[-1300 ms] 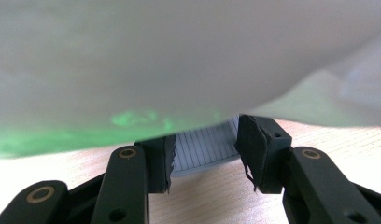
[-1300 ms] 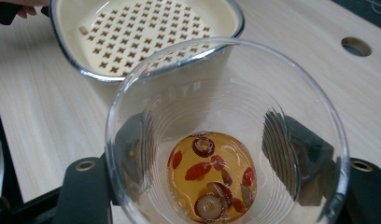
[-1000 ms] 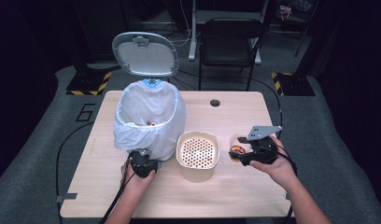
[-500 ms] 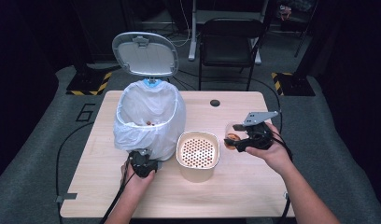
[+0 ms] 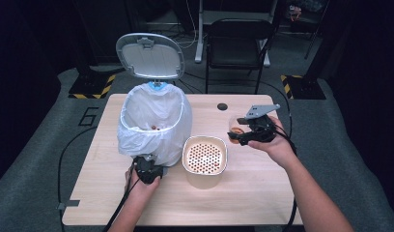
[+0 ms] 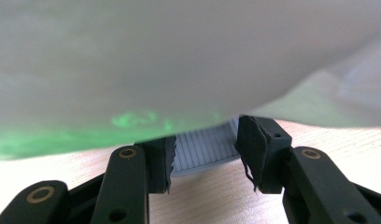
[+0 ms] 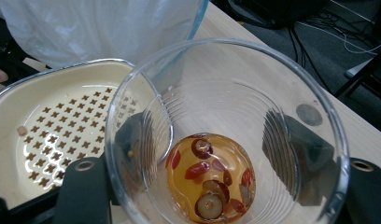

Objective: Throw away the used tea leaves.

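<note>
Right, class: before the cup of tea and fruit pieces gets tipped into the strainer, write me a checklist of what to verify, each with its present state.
1. Clear cup gripped by the right gripper, a jaw on each side: ok.
2. Cup contains amber liquid with red fruit slices: ok.
3. Cream strainer stands on the table beside the cup: ok.
4. Cup over the strainer: not ok, it is off to one side.
5. Left gripper closed on the ribbed base of the bin: ok.
6. Bin lid up, white liner in place: ok.
</note>
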A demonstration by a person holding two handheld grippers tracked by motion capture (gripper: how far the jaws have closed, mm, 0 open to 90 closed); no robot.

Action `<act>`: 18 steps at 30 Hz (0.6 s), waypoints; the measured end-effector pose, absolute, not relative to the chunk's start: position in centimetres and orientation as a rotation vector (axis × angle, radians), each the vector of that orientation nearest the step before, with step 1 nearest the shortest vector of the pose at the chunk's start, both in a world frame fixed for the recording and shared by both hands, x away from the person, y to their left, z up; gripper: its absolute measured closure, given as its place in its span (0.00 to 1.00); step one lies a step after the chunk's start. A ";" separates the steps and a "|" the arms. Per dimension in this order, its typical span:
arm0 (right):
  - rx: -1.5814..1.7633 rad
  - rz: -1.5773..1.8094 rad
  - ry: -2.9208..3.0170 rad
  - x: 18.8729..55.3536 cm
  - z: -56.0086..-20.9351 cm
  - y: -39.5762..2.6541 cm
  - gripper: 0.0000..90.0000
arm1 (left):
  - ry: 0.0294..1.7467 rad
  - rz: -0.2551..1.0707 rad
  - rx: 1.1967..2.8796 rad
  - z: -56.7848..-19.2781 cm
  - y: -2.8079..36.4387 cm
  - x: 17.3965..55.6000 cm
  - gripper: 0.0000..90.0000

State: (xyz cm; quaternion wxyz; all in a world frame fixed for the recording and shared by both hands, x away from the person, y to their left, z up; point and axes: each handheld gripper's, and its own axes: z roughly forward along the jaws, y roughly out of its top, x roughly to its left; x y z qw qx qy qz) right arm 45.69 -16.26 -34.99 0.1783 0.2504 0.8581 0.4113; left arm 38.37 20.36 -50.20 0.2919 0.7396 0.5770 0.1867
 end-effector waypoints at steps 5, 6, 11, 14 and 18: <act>0.712 1.155 2.419 46.8 -35.2 -15.9 0.37 | 1.539 0.501 1.969 -50.2 20.4 38.4 0.63; 0.700 1.155 2.418 47.1 -35.2 -15.9 0.37 | 1.539 0.501 1.970 -50.2 20.4 38.4 0.63; 0.719 1.148 2.414 48.1 -35.7 -15.5 0.37 | 1.495 0.512 1.995 -50.3 20.6 38.5 0.63; 0.727 1.138 2.424 48.6 -36.0 -15.3 0.37 | 1.494 0.512 1.992 -50.3 20.6 38.5 0.63; 0.728 1.158 2.420 49.2 -36.3 -14.9 0.37 | 1.490 0.513 1.992 -50.3 20.6 38.5 0.63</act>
